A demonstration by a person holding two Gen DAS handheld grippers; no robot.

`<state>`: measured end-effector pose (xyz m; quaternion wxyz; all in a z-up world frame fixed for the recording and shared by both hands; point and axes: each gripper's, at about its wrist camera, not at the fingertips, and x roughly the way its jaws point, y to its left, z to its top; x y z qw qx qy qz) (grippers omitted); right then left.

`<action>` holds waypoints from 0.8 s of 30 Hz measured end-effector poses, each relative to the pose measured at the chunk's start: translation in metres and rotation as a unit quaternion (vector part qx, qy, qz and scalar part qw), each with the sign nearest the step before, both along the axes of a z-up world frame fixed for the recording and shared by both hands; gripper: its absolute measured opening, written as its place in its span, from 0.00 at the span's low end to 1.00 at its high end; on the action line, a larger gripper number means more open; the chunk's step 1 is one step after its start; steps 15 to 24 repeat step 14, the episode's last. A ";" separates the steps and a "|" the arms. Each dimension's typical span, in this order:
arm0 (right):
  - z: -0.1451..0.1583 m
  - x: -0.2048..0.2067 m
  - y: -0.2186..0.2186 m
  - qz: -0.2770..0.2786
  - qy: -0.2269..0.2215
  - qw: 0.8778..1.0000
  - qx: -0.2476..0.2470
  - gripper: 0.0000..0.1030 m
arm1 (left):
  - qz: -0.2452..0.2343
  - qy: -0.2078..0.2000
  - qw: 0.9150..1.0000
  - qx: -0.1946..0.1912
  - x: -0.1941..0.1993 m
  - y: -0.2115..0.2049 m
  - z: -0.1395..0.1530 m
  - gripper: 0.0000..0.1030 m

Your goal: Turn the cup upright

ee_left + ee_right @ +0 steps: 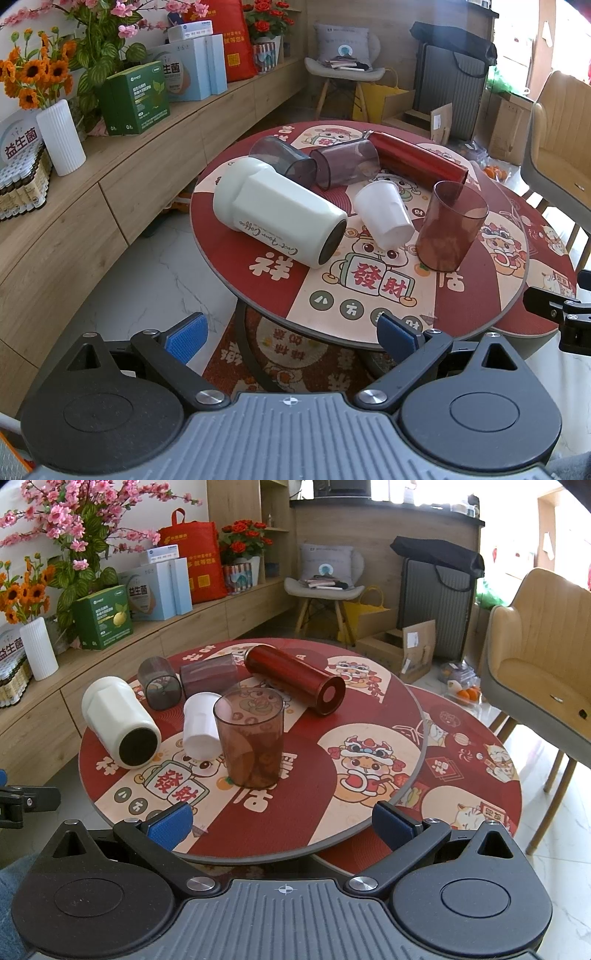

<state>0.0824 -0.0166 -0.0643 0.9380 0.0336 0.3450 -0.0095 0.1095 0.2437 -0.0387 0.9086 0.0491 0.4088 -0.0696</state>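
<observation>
Both tools, left tool and right tool, are wide and hold nothing. One red cup stands mid-frame; next, grab the lying white cup.

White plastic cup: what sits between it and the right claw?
In the right wrist view, only bare printed tabletop lies between the right claw and the tipped white plastic cup; the upright red tumbler stands just beside that line.
</observation>
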 end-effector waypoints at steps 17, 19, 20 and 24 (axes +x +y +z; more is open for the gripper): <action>0.000 0.000 0.000 0.000 0.000 1.000 0.000 1.00 | 0.002 -0.003 1.000 0.000 0.000 0.000 0.001 0.97; 0.000 0.000 0.000 0.000 0.000 1.000 0.000 1.00 | 0.002 -0.003 1.000 0.000 0.000 0.000 0.001 0.97; 0.000 0.000 0.000 0.000 0.000 1.000 0.000 1.00 | 0.002 -0.003 1.000 0.000 0.000 0.000 0.001 0.97; 0.000 0.000 0.000 0.000 0.000 1.000 0.000 1.00 | 0.002 -0.003 1.000 0.000 0.000 0.000 0.001 0.97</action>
